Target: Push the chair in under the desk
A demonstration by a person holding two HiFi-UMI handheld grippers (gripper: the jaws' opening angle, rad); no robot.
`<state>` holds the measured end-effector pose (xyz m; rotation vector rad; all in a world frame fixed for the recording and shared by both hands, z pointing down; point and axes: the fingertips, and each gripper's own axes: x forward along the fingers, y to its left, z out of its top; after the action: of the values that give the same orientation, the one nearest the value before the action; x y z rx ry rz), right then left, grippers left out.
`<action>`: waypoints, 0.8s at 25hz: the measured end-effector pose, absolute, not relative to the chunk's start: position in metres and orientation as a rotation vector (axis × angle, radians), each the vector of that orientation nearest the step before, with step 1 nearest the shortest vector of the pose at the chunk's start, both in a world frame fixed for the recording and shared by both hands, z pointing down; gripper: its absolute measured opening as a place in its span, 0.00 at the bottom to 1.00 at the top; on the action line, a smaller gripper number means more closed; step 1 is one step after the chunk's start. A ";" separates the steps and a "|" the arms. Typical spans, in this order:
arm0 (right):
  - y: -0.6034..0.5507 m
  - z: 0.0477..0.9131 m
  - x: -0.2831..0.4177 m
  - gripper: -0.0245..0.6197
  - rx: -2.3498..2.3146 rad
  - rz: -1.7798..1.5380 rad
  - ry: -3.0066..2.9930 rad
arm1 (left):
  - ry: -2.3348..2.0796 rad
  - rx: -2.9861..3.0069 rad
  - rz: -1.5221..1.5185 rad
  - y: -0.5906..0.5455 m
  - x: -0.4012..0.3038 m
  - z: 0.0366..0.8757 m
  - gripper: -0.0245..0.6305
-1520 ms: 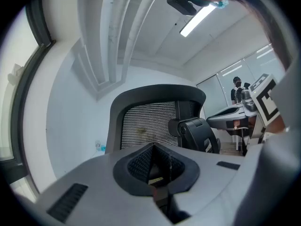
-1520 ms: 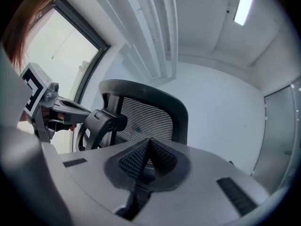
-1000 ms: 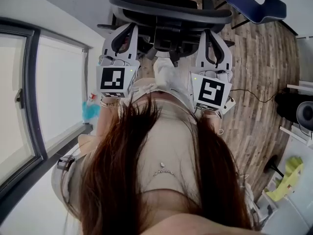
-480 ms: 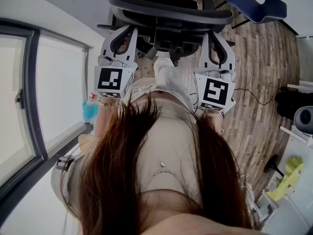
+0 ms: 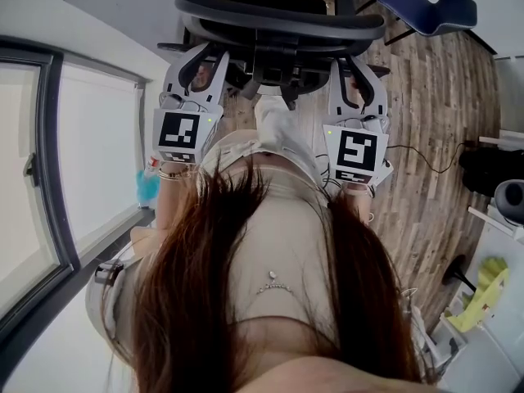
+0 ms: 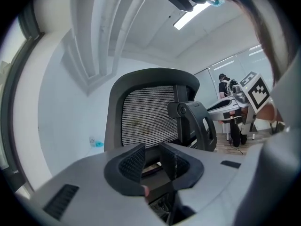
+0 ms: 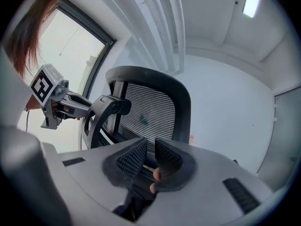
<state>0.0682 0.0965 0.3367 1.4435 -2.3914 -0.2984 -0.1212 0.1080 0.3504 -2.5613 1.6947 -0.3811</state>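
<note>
A black office chair point(image 5: 278, 19) with a mesh backrest point(image 6: 146, 114) stands in front of me on the wood floor, its back toward me. My left gripper point(image 5: 202, 60) points at the left side of the chair's back, just short of it. Its jaws point(image 6: 153, 157) are opening, with a plain gap and nothing between them. My right gripper point(image 5: 356, 76) points at the right side of the back. Its jaws point(image 7: 149, 157) are opening too, by a narrow gap that holds nothing. Each gripper view shows the other gripper beside the chair's rear support point(image 6: 195, 121).
A large window point(image 5: 49, 162) and white wall run along the left. A blue chair point(image 5: 426, 2) stands at the top right. A black cable point(image 5: 426, 166) lies on the floor, with dark equipment point(image 5: 491, 170) at the right edge. A blue bottle point(image 5: 149, 185) sits low on the left.
The chair has shifted slightly away from me, toward the top of the head view. Both grippers have crept forward with it, the left one also a little leftward.
</note>
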 end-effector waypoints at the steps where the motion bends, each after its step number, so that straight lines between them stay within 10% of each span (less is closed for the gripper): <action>1: 0.096 0.338 0.069 0.12 1.439 -0.292 -2.389 | 1.686 -2.560 -0.391 0.108 -0.122 0.351 0.16; 20: 0.096 0.375 0.074 0.32 1.280 -0.292 -2.286 | 1.535 -2.497 -0.680 0.109 -0.123 0.381 0.37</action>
<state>0.0741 0.0962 0.3748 1.2804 -2.2859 -0.2917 -0.1231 0.1088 0.3815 -2.4971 1.5350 -0.6802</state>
